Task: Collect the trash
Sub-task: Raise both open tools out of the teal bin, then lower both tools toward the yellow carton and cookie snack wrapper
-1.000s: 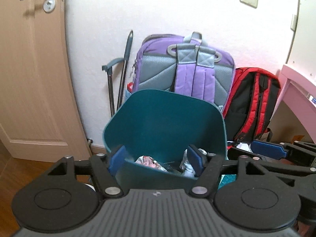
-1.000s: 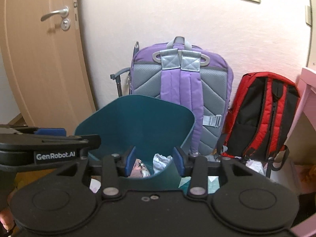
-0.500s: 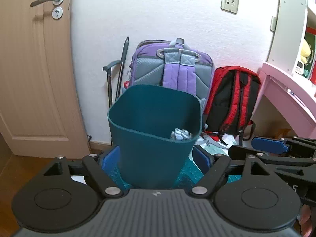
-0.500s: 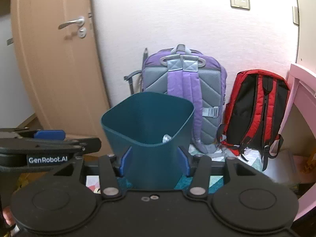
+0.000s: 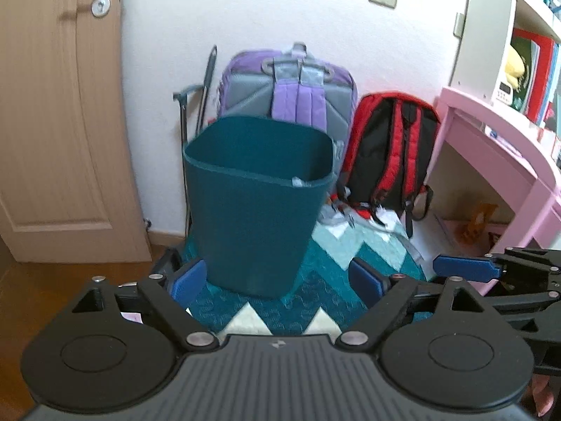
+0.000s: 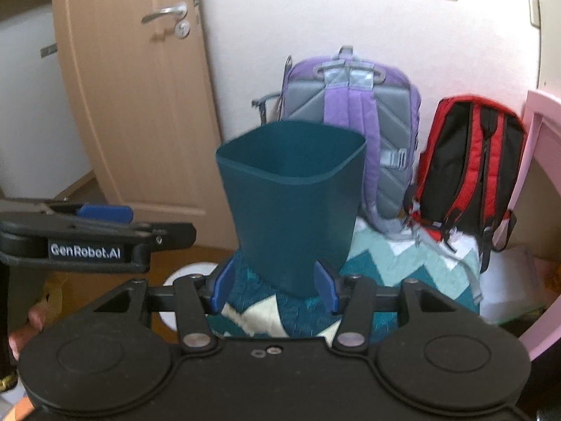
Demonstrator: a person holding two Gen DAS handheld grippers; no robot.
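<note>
A dark teal plastic waste bin (image 5: 256, 207) with rounded corners, tapering from a wide open rim to a narrower base, stands upright at the centre of the left wrist frame. In the right wrist view the same bin (image 6: 292, 203) fills the middle. A small scrap of crumpled silvery-white trash (image 5: 299, 182) peeks just above the rim at the bin's right side in the left wrist frame; the rest of the contents are hidden.

Bin (image 5: 252, 207) upright on the rug (image 5: 315, 301), two backpacks (image 5: 287, 87) behind it against the wall, door (image 5: 52, 122) to the left
</note>
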